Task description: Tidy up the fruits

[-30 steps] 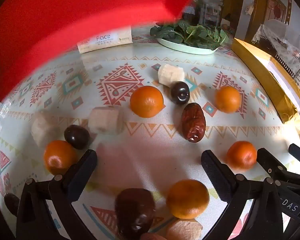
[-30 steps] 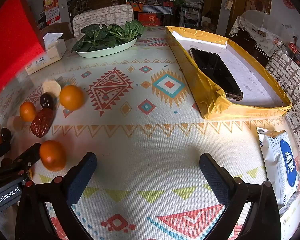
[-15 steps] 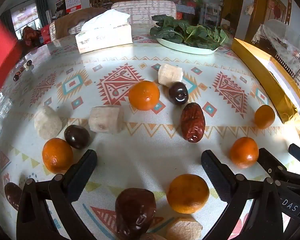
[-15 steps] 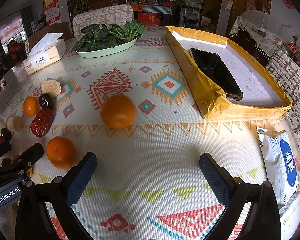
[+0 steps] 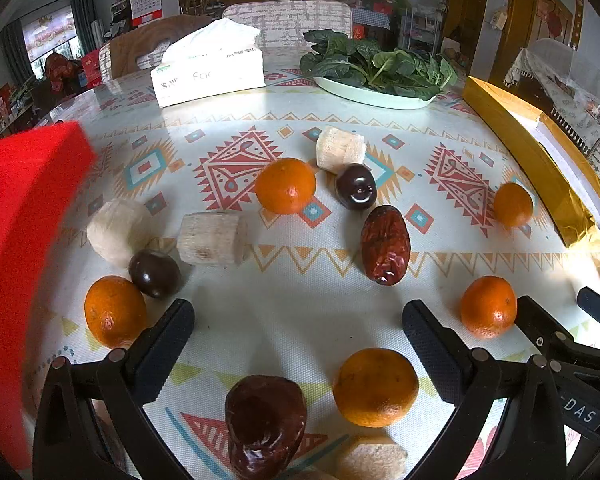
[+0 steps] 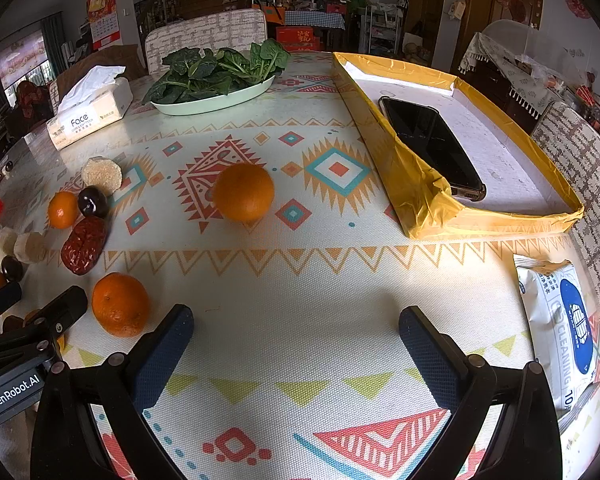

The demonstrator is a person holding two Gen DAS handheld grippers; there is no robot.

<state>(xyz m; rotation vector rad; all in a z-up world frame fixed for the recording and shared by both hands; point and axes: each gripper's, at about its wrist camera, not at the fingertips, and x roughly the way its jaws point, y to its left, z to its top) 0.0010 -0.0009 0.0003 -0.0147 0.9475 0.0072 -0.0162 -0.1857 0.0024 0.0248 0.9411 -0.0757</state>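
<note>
Stage: judged early; the fruits lie scattered and unsorted across the patterned tablecloth (image 6: 300, 288), with no grouping visible
Left gripper (image 5: 298, 326): jaws spread wide and holding nothing, low over the near fruit cluster
Right gripper (image 6: 296, 332): jaws spread wide and holding nothing, over bare cloth
Mandarins: five in the left wrist view, one at centre (image 5: 285, 185), one at the near left (image 5: 115, 310), one near the front (image 5: 375, 386), one at the right (image 5: 488, 306) and a lone one (image 5: 513, 204) close to the yellow tray (image 6: 428, 196)
Lone mandarin, right wrist view (image 6: 243, 191): edges blurred, so it may be rolling; well apart from the rest
Red dates: one (image 5: 385, 244) mid-table, one (image 5: 265, 424) at the front edge between the left fingers
Dark cherries: one (image 5: 356, 186) just beside a pale cut chunk (image 5: 340, 149), one (image 5: 154, 273) touching the near-left mandarin
Pale cut chunks: two more at the left (image 5: 118, 230) (image 5: 212, 238), perhaps sugarcane; another (image 5: 370, 458) at the bottom edge
Left to do: seemingly everything; the destination is not evident, the tray holding only a phone (image 6: 432, 148)
Red object (image 5: 24, 216): blurred at the left edge, cannot be identified
Writing: "Face" on the tissue box (image 6: 90, 114); "CLEANING" and "10" on the wipes packet (image 6: 560, 332); "GenRobot.AI" and "-DAS" on the gripper bodies
Background: plate of spinach leaves (image 6: 216, 76)
</note>
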